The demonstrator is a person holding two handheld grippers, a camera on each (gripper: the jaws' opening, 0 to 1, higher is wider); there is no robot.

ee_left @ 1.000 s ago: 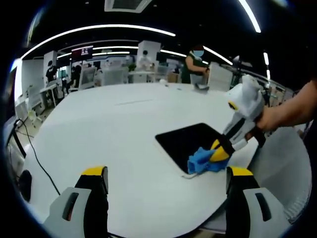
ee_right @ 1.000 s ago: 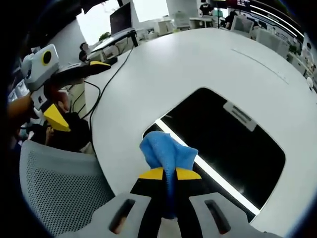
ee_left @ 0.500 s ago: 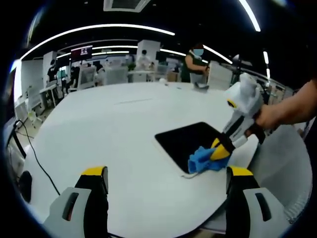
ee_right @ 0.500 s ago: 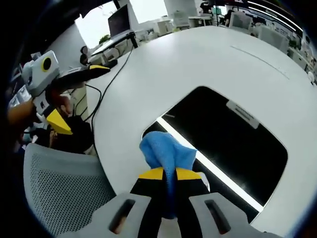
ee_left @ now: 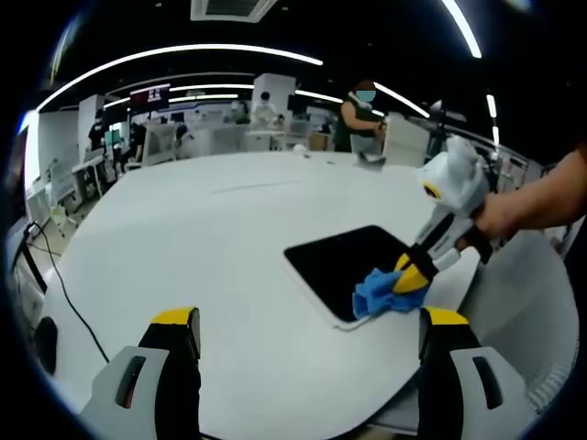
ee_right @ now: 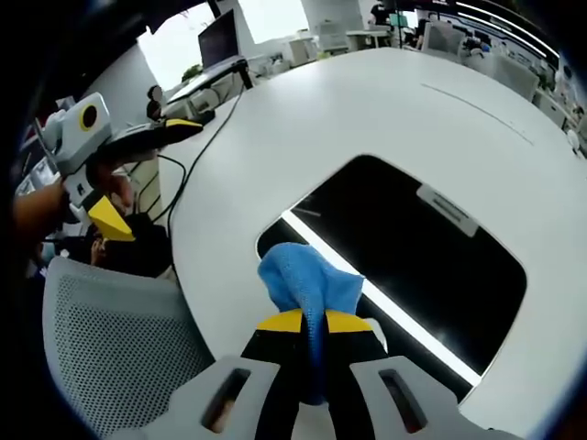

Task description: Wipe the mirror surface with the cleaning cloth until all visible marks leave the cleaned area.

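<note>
Right gripper [ee_right: 312, 321] clamped on blue cloth [ee_right: 303, 275], pressed at near corner of mirror [ee_right: 413, 257] lying flat on white table [ee_left: 183, 247]. Wipe prob. early: most of glass not yet covered; marks too small to tell. Left gripper [ee_left: 312, 335] jaws apart, holding nothing, hovering. Table edge & mesh chair [ee_right: 110, 339] close; plenty room beyond mirror.

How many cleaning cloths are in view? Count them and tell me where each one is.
1. The blue cloth is pinched in the right gripper at the mirror's near edge on the white table.
</note>
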